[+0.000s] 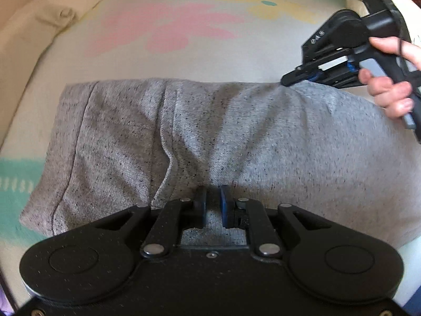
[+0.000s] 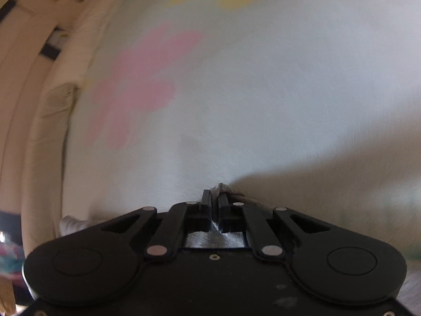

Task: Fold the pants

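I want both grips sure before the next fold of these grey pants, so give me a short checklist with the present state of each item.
1. Left gripper has cloth: ok; a ridge of the grey pants sits between its blue pads at the near edge.
2. Right gripper has cloth: ok; its jaws are nearly together with a tuft of grey fabric between them.
3. Right gripper at the far edge: ok; in the left wrist view its tip meets the far edge of the pants.
4. Pants flat: not ok; creases run across the middle.
5. Room ahead on the flowered cover: ok.
6. All layers caught: cannot tell.
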`<action>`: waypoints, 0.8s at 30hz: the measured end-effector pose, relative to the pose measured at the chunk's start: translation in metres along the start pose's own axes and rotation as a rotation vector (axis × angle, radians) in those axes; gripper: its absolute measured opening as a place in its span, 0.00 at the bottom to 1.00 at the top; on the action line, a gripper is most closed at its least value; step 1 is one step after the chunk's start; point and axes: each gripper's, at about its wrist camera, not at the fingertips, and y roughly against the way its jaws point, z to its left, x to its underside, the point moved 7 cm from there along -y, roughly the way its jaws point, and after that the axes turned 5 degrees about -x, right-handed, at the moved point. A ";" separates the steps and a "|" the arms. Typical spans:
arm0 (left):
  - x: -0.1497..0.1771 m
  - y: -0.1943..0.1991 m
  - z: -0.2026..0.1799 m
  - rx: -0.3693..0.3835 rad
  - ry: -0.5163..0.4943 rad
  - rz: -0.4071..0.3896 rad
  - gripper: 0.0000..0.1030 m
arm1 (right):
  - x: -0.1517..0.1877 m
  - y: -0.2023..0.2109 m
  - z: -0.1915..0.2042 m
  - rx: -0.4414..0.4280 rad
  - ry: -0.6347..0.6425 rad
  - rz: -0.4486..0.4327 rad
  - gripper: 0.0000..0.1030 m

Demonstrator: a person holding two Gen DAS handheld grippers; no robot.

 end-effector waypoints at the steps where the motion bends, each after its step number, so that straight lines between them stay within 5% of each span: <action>1: 0.001 0.000 -0.001 0.000 -0.002 -0.001 0.20 | 0.000 0.002 -0.002 -0.015 -0.028 -0.016 0.05; 7: 0.000 0.003 0.003 0.028 -0.002 0.008 0.20 | -0.003 0.080 0.000 0.084 0.102 -0.214 0.21; 13: 0.014 0.017 -0.007 -0.007 -0.149 -0.016 0.20 | 0.050 0.111 -0.009 0.077 0.226 -0.045 0.21; 18: 0.024 0.019 -0.006 -0.014 -0.155 -0.023 0.20 | 0.077 0.128 -0.078 0.243 0.206 0.006 0.19; 20: 0.025 0.019 -0.008 -0.028 -0.152 -0.022 0.20 | 0.082 0.158 -0.120 0.303 0.158 -0.037 0.03; 24: 0.024 0.019 -0.010 -0.056 -0.165 -0.024 0.20 | 0.076 0.218 -0.194 0.397 0.027 -0.132 0.01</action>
